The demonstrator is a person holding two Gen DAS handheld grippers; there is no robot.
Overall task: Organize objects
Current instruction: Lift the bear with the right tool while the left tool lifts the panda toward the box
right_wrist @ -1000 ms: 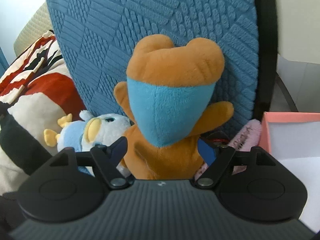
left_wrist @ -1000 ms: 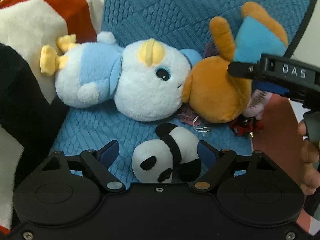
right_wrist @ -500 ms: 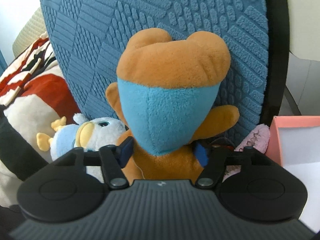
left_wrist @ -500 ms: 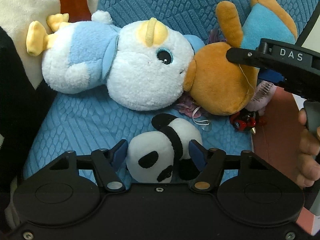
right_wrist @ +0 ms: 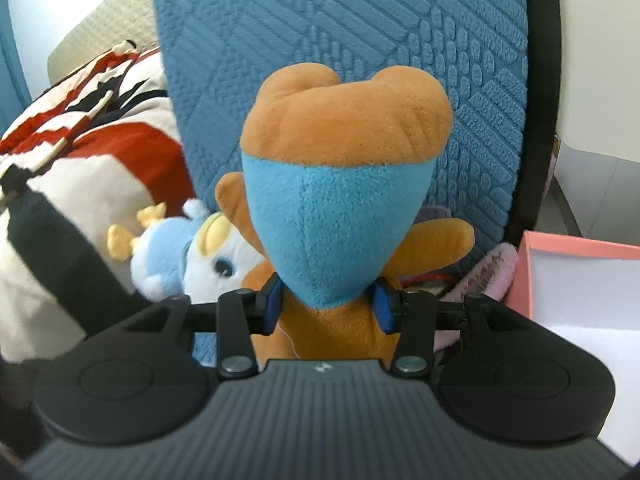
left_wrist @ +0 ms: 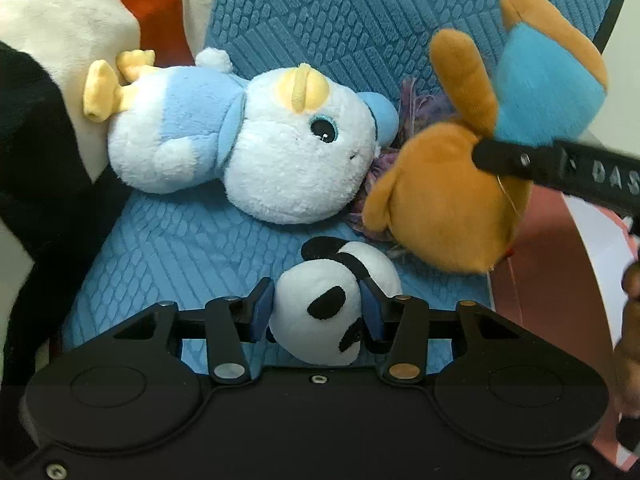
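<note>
— Both sets of tongs have narrowed since a second ago. The left tongs [left_wrist: 316, 312] stood wide on either side of the panda plush [left_wrist: 324, 316]; now the blue pads [left_wrist: 262, 312] sit against its head, and the jaws are closing on it.

— And the right one?

— Same story. The right tongs [right_wrist: 326, 302] have drawn in around the orange and blue plush [right_wrist: 340, 184], pads touching it at the narrow part where blue meets orange, jaws closing. That toy has also tipped away from the penguin plush [left_wrist: 256, 140], which used to press against it.

— How are the hands angled?

— The left tongs point down at the blue cushion [left_wrist: 180, 248]. The right ones come in from the cushion's right edge, flatter; a hand [left_wrist: 630, 320] shows at that side.

— Where does the panda lie?

— On the cushion's near part, just in front of the penguin.

— Any container?

— A pink box [right_wrist: 580, 248] sits beside the cushion's right edge, open, white inside; nothing shows in the part I can see.
</note>
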